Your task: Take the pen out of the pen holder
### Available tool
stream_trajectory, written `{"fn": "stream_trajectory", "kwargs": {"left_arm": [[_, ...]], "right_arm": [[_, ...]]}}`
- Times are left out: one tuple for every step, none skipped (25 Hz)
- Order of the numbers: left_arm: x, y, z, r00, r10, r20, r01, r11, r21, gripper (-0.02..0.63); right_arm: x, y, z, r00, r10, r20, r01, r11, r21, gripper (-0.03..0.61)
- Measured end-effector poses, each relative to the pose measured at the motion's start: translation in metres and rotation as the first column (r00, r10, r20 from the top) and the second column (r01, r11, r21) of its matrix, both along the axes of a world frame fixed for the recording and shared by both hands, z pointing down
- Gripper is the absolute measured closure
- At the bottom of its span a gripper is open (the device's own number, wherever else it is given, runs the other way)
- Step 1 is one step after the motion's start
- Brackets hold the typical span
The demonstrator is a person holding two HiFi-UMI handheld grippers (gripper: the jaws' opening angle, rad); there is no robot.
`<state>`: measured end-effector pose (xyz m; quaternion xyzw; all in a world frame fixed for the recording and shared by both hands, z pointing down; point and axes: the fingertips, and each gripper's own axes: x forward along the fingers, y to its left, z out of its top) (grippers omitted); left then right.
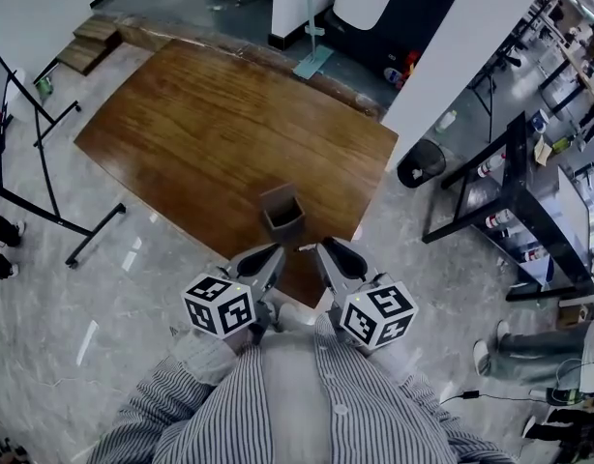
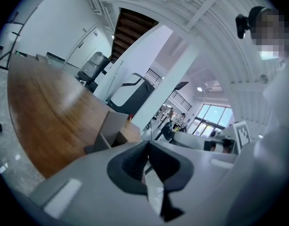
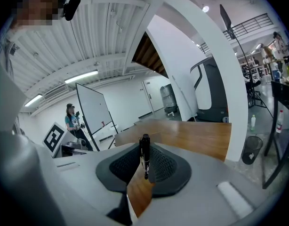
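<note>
A person wears a long-sleeved button-up shirt (image 1: 297,394) in fine grey and white stripes, with a plain placket down the front. The left sleeve (image 1: 176,399) and right sleeve (image 1: 418,399) carry the same stripe. The left gripper (image 1: 270,257) and right gripper (image 1: 328,251) share one build: a smooth, light grey moulded shell narrowing to a rounded dark tip. Each bears a white cube (image 1: 220,304) printed with black square markers on every visible face. Up close, the fingers (image 3: 169,166) are faced with black pads, a fine mesh texture on the right, ridged on the left.
</note>
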<state>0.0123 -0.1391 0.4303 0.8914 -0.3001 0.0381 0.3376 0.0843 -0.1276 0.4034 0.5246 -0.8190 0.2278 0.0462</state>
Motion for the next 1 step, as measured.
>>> {"fn": "stream_trajectory", "kwargs": {"left_arm": [[0.0002, 0.0002, -0.0005, 1.0, 0.0, 0.0, 0.0, 1.0, 0.002, 0.606]], "right_arm": [[0.0004, 0.0004, 0.0001, 1.0, 0.002, 0.002, -0.002, 1.0, -0.002, 0.523]]}}
